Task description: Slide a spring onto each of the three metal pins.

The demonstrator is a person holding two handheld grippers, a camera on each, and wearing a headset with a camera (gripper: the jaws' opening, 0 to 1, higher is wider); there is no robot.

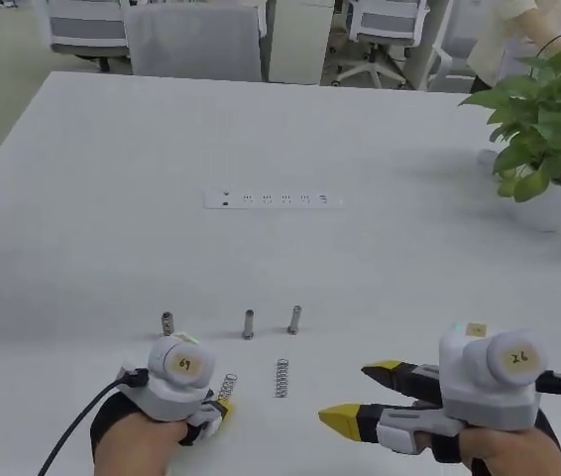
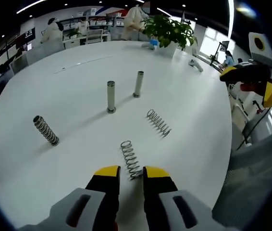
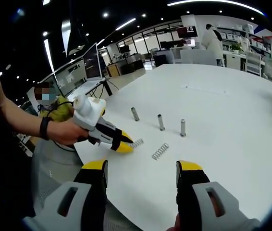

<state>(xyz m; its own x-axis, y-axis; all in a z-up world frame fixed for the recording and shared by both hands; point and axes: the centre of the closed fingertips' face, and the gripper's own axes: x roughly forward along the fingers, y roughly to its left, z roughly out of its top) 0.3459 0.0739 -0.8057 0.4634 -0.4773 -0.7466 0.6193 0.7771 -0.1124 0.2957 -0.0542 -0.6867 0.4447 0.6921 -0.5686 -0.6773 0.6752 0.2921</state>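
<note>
Springs of thin coiled wire like these should be very light, elastic along their length, and apt to roll or flick away if squeezed off-centre. The safest hold is probably a gentle one across the coils close to one end, leaving the rest of the bore free to go over a pin. The nearer spring (image 2: 130, 159) lies flat on the tabletop (image 1: 409, 268) close to its near edge. Its near end sits between the fingers of the left gripper (image 2: 132, 171), which stand narrowly apart on either side of it; whether they press on the wire I cannot tell. That gripper is held low and nearly level, its fingers pointing toward the far edge. The second spring (image 2: 158, 122) lies loose just beside the first, toward the right edge. Beyond them three pins stand in a row: the left pin (image 2: 45, 130) already carries a spring, while the middle pin (image 2: 110, 96) and right pin (image 2: 139, 83) are bare. The right gripper (image 1: 358, 393) hovers by the near edge, well to the right of the springs, its fingers spread wide, holding nothing and aimed leftward at the work
</note>
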